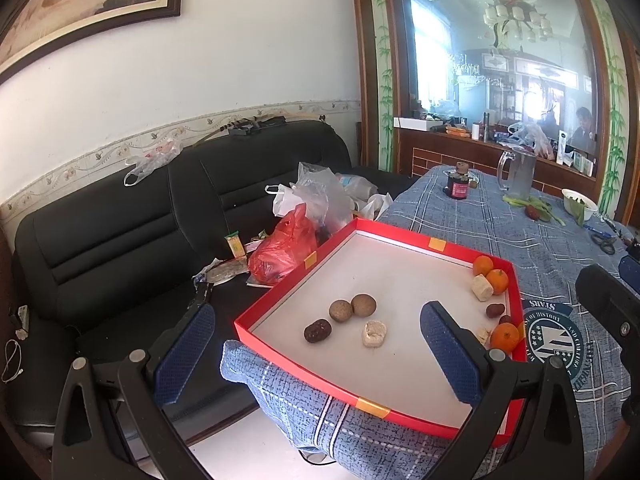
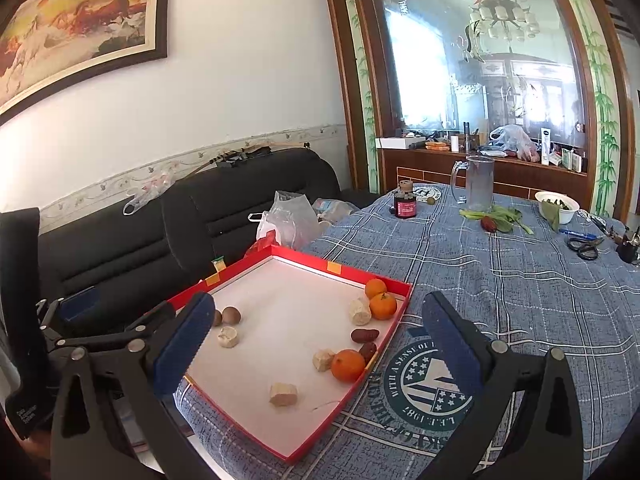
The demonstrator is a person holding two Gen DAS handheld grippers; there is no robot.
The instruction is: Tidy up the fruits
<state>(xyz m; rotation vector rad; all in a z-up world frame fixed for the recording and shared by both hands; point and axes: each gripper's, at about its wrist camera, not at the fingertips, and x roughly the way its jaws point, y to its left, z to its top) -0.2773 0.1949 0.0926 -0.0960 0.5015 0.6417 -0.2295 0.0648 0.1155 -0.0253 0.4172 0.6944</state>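
Basically both grippers are spread wide and empty: left gripper [image 1: 316, 356] hovers over the near-left part of the red tray [image 1: 448, 246], right gripper [image 2: 316, 344] over its near-right side. Tray sits on the bench [image 2: 520, 280] at its corner by the black sofa [image 1: 120, 232]; inside, three oranges [image 2: 348, 365], pale cut chunks [image 2: 283, 395] and dark red dates [image 2: 364, 335] cluster along the right wall. Two brown round fruits [image 1: 352, 307], a dark piece [image 1: 317, 330] and another pale chunk [image 1: 374, 333] lie mid-left, apart from that cluster.
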